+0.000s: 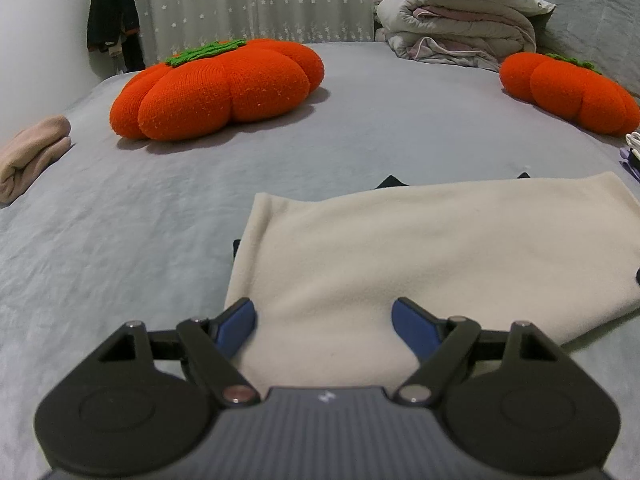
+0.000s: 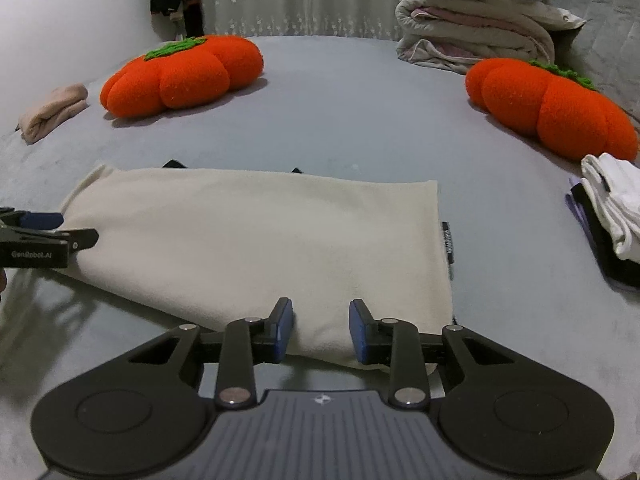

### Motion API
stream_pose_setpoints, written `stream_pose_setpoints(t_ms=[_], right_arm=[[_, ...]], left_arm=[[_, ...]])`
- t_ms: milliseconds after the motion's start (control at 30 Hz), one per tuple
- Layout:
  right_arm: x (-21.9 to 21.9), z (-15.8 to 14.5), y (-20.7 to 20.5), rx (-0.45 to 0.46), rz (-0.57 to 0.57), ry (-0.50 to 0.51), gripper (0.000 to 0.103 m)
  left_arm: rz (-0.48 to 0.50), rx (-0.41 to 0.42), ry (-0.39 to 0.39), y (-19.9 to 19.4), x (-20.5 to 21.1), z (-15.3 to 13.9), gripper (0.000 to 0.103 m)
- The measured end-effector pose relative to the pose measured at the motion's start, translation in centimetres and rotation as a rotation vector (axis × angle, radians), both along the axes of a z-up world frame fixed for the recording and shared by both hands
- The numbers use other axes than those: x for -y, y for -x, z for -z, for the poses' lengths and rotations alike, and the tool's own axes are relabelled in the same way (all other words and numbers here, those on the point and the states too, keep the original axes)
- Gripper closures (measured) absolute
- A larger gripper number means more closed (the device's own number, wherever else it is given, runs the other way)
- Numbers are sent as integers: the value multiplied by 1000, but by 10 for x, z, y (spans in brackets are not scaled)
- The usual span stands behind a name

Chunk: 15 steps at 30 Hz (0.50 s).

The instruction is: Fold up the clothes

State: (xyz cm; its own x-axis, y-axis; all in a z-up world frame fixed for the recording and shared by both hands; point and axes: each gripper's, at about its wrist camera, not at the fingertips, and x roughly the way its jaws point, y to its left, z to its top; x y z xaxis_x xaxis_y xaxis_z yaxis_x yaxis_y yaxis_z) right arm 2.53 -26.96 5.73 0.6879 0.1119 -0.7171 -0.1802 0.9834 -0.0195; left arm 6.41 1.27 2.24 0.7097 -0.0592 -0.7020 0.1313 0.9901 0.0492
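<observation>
The left hand-held gripper sits at the lower centre of its frame, fingers spread wide over the near edge of the cream garment lying folded on the grey bed. The right hand-held gripper, fingers apart, straddles the garment's near edge at lower centre.

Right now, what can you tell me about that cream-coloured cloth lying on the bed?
The cream fleece garment looks soft and fuzzy, folded into a flat, rough rectangle on the grey bedsheet. Dark fabric tips peek out at its far edge, and a small dark label shows at its right side. Its near edge lies between the open fingers of the left hand-held gripper and the right hand-held gripper; neither grips it.
</observation>
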Motion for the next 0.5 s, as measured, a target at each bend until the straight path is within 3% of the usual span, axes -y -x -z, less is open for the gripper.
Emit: stream_pose_setpoints(t_ms=[500], right_arm=[[20,6,-6,-44,45,-23,75]], left_arm=[[2,0,-4,0,1,-1,23]])
